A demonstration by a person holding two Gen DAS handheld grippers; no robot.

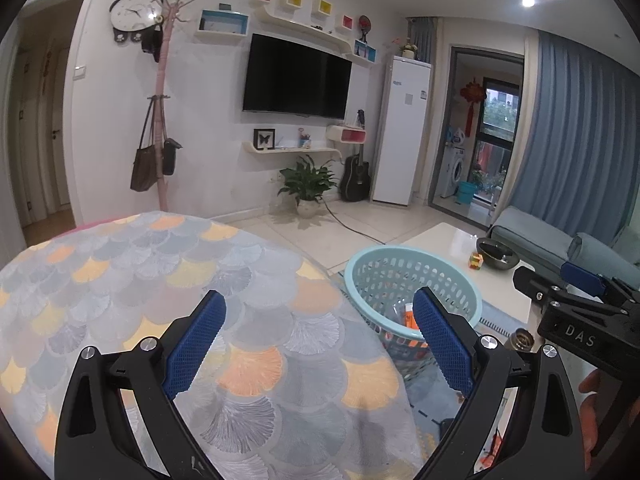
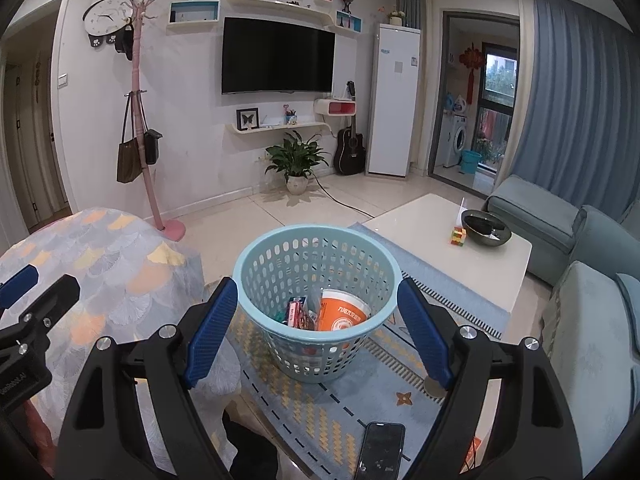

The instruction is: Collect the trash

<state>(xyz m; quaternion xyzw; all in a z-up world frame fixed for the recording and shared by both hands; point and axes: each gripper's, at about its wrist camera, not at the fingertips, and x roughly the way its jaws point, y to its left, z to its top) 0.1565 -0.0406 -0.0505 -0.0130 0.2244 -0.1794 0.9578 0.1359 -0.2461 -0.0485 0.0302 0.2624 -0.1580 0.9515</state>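
A: How do the grippers stand?

B: The right gripper [image 2: 316,332] tilts down toward the basket [image 2: 280,344], jaws wide, nothing between the pads. The basket shows in the gap but sits beyond the fingertips, apart from them. The left gripper [image 1: 320,344] also tilts down, jaws spread wide and empty, over the near edge of a cloth [image 1: 180,280] with a fan pattern.

A: And the trash?

B: In the basket: one orange cup [image 2: 342,312], a red packet [image 2: 295,312], and more wrappers too jumbled to count. One basket, pale blue, standing on the rug [image 2: 360,400] just beside the cloth's corner.

A: What else lies near?

B: One phone [image 2: 380,452] at the rug's near edge, by the right gripper's frame. A small round metal thing by the right finger; I cannot tell what it is. Past the basket, one white table [image 2: 420,232] with one dark bowl [image 2: 486,229] and one colour cube [image 2: 459,236] near its far right corner.

A: Anything in the way?

B: The left gripper's right finger [image 1: 442,344] covers part of the basket in its own view. A sofa [image 2: 580,320] lines the right side; a coat stand [image 2: 140,120], TV [image 2: 278,56] and plant [image 2: 296,156] are along the far wall, well apart.
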